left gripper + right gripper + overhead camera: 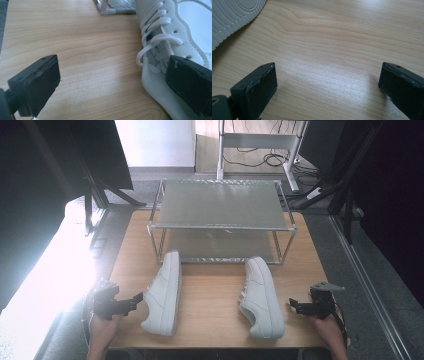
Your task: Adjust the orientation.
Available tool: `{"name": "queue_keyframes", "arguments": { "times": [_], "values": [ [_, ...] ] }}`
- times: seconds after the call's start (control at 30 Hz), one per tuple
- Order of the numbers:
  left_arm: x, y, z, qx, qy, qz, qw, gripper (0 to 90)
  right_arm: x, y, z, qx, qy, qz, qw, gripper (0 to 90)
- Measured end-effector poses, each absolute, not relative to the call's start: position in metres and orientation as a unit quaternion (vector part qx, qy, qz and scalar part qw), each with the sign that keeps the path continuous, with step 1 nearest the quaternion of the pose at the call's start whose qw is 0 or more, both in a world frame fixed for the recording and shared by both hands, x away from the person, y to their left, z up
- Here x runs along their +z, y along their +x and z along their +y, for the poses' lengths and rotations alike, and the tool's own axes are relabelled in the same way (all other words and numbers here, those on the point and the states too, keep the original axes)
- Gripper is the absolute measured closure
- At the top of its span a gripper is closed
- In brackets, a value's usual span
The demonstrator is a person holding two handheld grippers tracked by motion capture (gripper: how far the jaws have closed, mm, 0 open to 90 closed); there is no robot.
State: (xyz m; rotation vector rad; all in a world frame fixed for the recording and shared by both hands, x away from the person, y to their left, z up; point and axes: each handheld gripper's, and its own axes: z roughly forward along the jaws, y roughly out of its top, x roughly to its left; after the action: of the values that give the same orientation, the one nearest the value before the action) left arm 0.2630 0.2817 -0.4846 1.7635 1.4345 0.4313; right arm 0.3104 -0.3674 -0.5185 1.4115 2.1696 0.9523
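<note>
While two white sneakers lie on the wooden desk point(210, 315), the left sneaker point(163, 293) rests toward the desk's left half with its toe pointing away at the rack, and the right sneaker point(261, 297) lies well apart from it on the right half, tipped onto its side so that its ribbed sole faces the right edge. From the person's left hand, the left gripper point(135, 301) sits just beside the left sneaker's heel end, its jaws spread wide; in the left gripper view one jaw stands in front of the shoe's laced tongue, whether touching it I cannot tell, and the other hangs over bare wood. Near the right sneaker's heel, the right gripper point(296, 306) also has its jaws wide apart, holding nothing, with bare wood between them. Behind both shoes stands a two-tier metal shoe rack point(220, 220), its shelves bare.
</note>
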Motion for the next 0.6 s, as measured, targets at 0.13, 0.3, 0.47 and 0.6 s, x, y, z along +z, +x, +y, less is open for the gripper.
{"name": "queue_keyframes", "arguments": {
  "times": [0.13,0.3,0.47,0.6],
  "values": [
    [-0.48,0.264,0.277,0.166,0.696,0.56,0.417,0.0,-0.518,0.31,-0.367,0.339,0.502,0.772,0.191,1.8],
    [-0.474,0.265,0.268,0.162,0.696,0.549,0.434,0.0,-0.519,0.31,-0.367,0.338,0.502,0.773,0.192,1.8],
    [-0.47,0.27,0.253,0.165,0.714,0.528,0.428,0.0,-0.519,0.31,-0.367,0.338,0.502,0.773,0.192,1.8],
    [-0.471,0.276,0.242,0.17,0.728,0.521,0.412,0.0,-0.519,0.31,-0.367,0.338,0.502,0.773,0.192,1.8]
  ]
}}
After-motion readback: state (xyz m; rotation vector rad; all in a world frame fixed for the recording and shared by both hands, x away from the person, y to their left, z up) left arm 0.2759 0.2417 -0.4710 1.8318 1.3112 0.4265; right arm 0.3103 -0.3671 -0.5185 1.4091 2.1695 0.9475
